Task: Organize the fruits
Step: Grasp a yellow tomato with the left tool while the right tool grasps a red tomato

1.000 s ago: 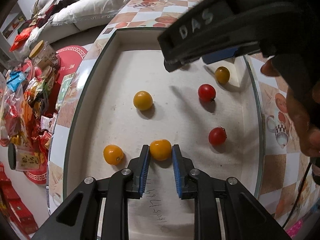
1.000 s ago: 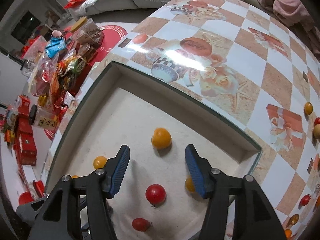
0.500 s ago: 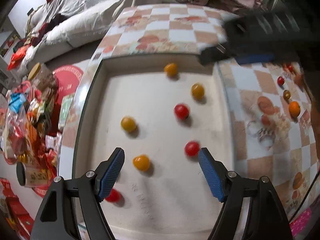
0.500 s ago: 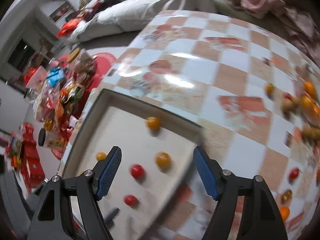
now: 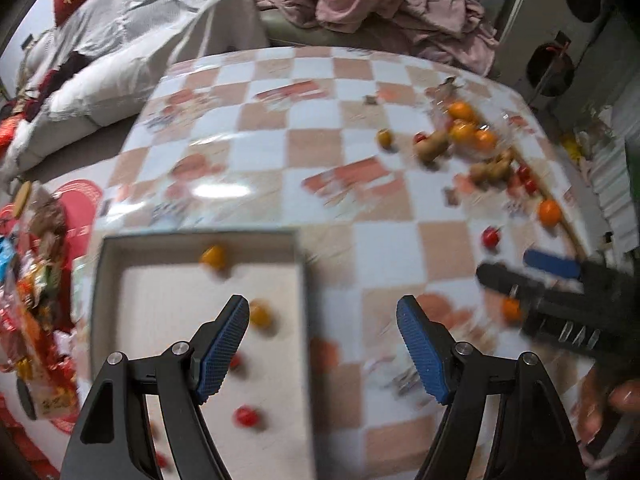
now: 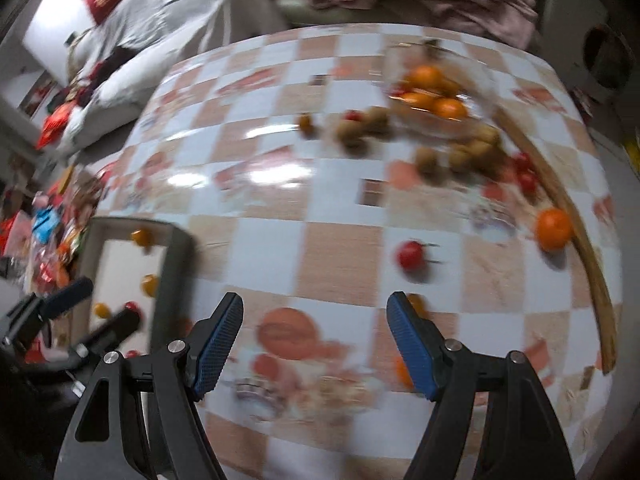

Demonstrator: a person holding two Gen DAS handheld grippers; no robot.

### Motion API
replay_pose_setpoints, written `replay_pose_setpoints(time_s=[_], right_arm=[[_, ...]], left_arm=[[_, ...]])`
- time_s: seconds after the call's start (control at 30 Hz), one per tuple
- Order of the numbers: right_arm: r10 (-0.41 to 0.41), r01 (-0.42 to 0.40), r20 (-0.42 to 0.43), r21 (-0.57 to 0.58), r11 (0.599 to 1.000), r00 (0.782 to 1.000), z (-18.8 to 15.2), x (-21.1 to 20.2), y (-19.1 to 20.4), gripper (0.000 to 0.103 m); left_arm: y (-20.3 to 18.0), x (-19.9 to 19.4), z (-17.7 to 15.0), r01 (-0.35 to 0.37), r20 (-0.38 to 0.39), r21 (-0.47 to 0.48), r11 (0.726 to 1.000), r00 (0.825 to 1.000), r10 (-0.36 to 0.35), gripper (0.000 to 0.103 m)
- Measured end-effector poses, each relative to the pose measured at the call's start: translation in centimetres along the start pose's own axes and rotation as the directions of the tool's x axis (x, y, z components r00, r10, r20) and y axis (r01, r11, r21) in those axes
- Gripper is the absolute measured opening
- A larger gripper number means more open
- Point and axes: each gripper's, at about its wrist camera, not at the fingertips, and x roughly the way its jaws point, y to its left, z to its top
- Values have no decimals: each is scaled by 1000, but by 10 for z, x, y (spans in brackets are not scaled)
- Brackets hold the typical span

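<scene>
The right gripper (image 6: pixel 315 342) is hovering with jaws spread wide and empty. The red cherry tomato (image 6: pixel 410 255) is lying ahead, slightly right of its centreline. The left gripper (image 5: pixel 323 350), equally agape, is straddling the tray wall (image 5: pixel 305 280); blur is probably hiding detail

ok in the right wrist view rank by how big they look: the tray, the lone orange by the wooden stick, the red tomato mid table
1. tray, by far the largest, partly cut off by the left gripper
2. lone orange
3. red tomato, somewhat smaller than the orange

Both fruits are motion-blurred and at similar distance, so that order is likely but not certain.
</scene>
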Motion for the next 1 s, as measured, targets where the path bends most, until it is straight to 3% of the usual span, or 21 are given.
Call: replay_pose_setpoints(time_s=[0.2,0.5,0.8,1.0], right_arm=[[-32,33,-13,46,998,999,3,5,-35,78],[-37,39,-39,69,997,999,9,21,-48,78],[-61,64,-56,56,996,997,17,42,-52,78],[-78,80,-55,47,996,995,21,52,-51,77]], left_arm=[[-23,29,47,4,14,-5,1000,1000,-4,77],[-41,97,95,-53,2,26,998,999,53,77],[-56,140,127,-58,11,53,997,998,58,77],[-58,148,132,-65,23,68,996,998,63,77]])
